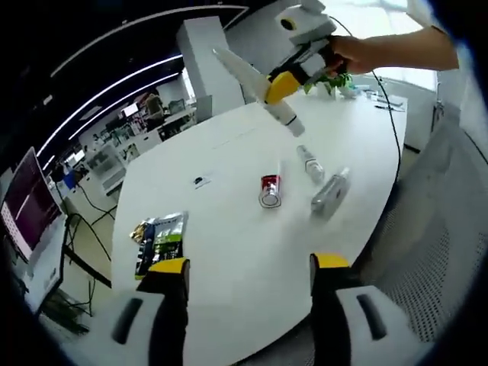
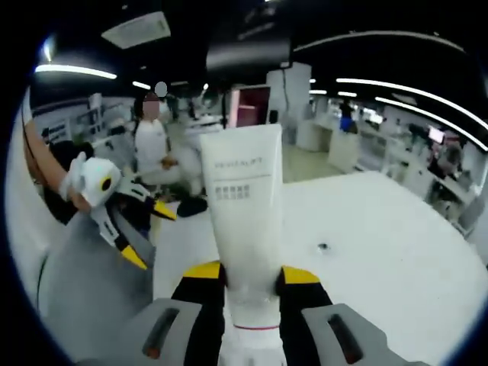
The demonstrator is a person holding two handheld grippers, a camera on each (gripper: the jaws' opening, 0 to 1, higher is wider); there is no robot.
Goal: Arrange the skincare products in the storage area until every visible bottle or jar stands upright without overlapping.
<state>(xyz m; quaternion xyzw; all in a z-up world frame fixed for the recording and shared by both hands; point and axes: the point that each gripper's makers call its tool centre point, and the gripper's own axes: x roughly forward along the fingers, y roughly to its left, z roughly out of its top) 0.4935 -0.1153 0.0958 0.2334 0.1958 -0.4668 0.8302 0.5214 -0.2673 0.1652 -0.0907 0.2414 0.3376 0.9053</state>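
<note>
Table (image 1: pixel 229 252), white and wide, lies under our left gripper (image 1: pixel 248 268), whose yellow-tipped jaws stand spread apart above the near edge with nothing between them. Ahead of those jaws we note three skincare items lying on their sides: a small red-banded jar (image 1: pixel 270 190), a slim white bottle (image 1: pixel 309 163) just beyond it, and a silver tube (image 1: pixel 329 191) to the right, the three near each other but not touching as far as we can tell. To the left, near the table edge, a dark snack packet (image 1: pixel 158 242) lies flat, and a small dark object (image 1: pixel 200 181) sits farther in, too small to identify. In the left gripper view our right gripper (image 1: pixel 284 84) hangs above the far part of the table, held by a hand (image 1: pixel 352 53), its jaws pinching a long white tube (image 1: pixel 254 82) that tilts up and to the left, clear of the tabletop. In the right gripper view the same white tube (image 2: pixel 245 221) rises straight between the jaws, clamped near its cap end, grey print on its face. The left gripper (image 2: pixel 126 217) shows at the left of that view, and a person (image 2: pixel 155 149) in white sits in the background office.
</note>
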